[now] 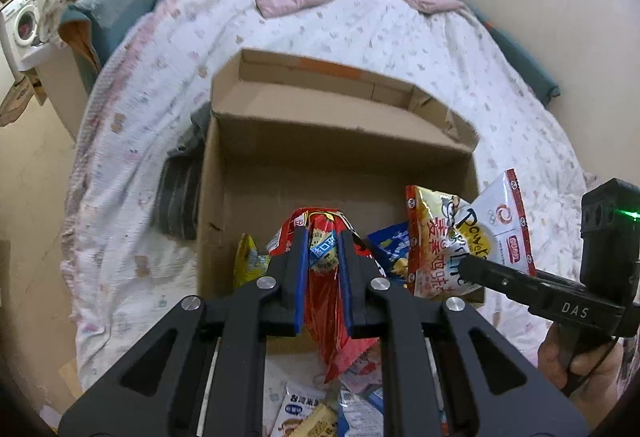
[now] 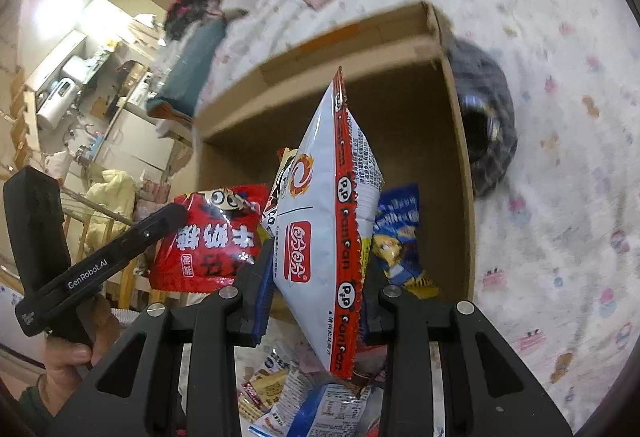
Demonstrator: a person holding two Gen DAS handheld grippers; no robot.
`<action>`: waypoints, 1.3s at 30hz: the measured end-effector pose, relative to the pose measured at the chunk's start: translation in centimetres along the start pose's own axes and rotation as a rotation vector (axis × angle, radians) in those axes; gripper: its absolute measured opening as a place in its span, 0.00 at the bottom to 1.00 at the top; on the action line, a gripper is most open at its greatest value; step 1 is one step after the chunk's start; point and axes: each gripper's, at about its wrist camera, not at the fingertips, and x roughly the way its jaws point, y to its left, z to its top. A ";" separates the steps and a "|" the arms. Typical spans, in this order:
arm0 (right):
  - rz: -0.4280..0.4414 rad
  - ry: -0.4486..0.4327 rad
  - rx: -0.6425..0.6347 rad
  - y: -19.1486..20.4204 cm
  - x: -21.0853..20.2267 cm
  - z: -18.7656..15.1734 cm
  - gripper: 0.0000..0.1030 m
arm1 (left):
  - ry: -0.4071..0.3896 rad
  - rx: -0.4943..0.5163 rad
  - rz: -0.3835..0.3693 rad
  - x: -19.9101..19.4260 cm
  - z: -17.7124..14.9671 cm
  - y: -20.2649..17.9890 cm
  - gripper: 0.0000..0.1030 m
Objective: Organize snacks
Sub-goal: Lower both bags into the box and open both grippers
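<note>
Left wrist view: a red snack bag (image 1: 336, 301) is clamped in the left gripper (image 1: 325, 257) over the cardboard box's (image 1: 280, 173) near edge. A white snack bag (image 2: 324, 237) is pinched by the right gripper (image 2: 316, 301) there too.

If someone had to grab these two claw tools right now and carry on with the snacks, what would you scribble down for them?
Left gripper: shut on a red crinkly snack bag, held over the near edge of the open brown cardboard box on the bed.
Right gripper: shut on a white snack bag with red edging, also above the box.
Done: a blue and yellow packet already lies in the box.
Left: drop both bags in, then collect the loose packets below the grippers.
</note>
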 end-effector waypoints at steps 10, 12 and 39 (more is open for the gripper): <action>-0.015 0.070 0.029 -0.9 3.2 0.2 0.33 | 0.056 0.006 -0.012 3.1 -0.5 -0.1 0.11; -0.016 0.094 0.037 -0.9 4.1 0.3 0.33 | 0.072 0.022 -0.002 3.6 -0.8 -0.2 0.11; -0.149 0.014 -0.074 0.2 3.3 1.1 0.62 | 0.102 0.041 0.173 4.3 -2.1 1.7 0.64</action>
